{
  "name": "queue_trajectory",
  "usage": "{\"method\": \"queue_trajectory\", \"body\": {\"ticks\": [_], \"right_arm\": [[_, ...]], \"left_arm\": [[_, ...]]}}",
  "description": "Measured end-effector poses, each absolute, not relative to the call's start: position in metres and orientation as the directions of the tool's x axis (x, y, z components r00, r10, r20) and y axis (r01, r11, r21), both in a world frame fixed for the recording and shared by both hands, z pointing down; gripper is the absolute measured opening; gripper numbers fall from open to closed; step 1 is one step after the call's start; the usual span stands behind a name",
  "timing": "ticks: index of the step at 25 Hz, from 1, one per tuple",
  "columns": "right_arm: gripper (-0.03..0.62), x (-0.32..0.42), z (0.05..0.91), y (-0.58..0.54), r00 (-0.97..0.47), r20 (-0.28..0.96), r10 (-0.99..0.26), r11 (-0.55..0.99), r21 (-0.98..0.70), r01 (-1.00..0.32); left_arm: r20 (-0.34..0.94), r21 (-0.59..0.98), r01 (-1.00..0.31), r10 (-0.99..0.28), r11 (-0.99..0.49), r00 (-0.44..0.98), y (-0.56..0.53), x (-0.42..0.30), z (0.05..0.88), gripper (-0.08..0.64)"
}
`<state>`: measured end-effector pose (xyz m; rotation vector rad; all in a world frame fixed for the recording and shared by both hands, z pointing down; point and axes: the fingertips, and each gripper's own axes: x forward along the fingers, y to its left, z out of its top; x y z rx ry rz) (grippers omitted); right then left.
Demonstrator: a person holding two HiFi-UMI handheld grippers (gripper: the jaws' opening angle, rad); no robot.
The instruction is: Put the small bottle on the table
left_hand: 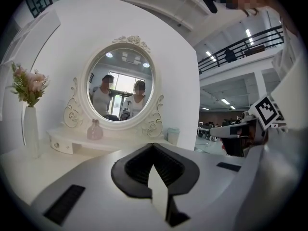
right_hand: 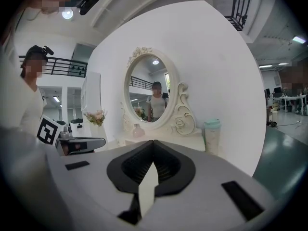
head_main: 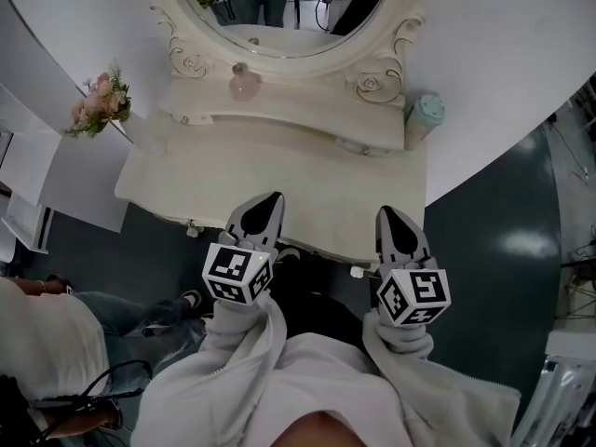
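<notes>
The small pink bottle (head_main: 245,84) stands upright on the raised shelf (head_main: 298,124) under the oval mirror, left of centre; it also shows as the bottle (left_hand: 95,129) and the bottle (right_hand: 138,131). My left gripper (head_main: 273,196) hovers over the near edge of the white dressing table (head_main: 186,180), shut and empty, well short of the bottle. My right gripper (head_main: 386,212) is level with it to the right, also shut with nothing in it. In their own views the left gripper (left_hand: 153,146) and right gripper (right_hand: 153,142) point at the mirror, jaws meeting at the tips.
A mint-lidded tumbler (head_main: 424,117) stands at the table's back right. A vase of pink flowers (head_main: 101,103) is at the back left. The ornate mirror (head_main: 279,7) rises behind the shelf. Another person (head_main: 56,343) sits on the floor at left.
</notes>
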<state>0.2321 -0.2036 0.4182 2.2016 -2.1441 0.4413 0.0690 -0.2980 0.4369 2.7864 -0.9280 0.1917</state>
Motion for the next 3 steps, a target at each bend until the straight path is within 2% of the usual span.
{"method": "queue_trajectory", "body": {"ticks": [3], "right_arm": [[0.032, 0.2307, 0.4195, -0.2021, -0.002, 0.231, -0.973, -0.04, -0.176, -0.984]], "left_arm": [[0.188, 0.136, -0.605, -0.579, -0.785, 0.794, -0.2949, 0.0703, 0.4366, 0.015]]}}
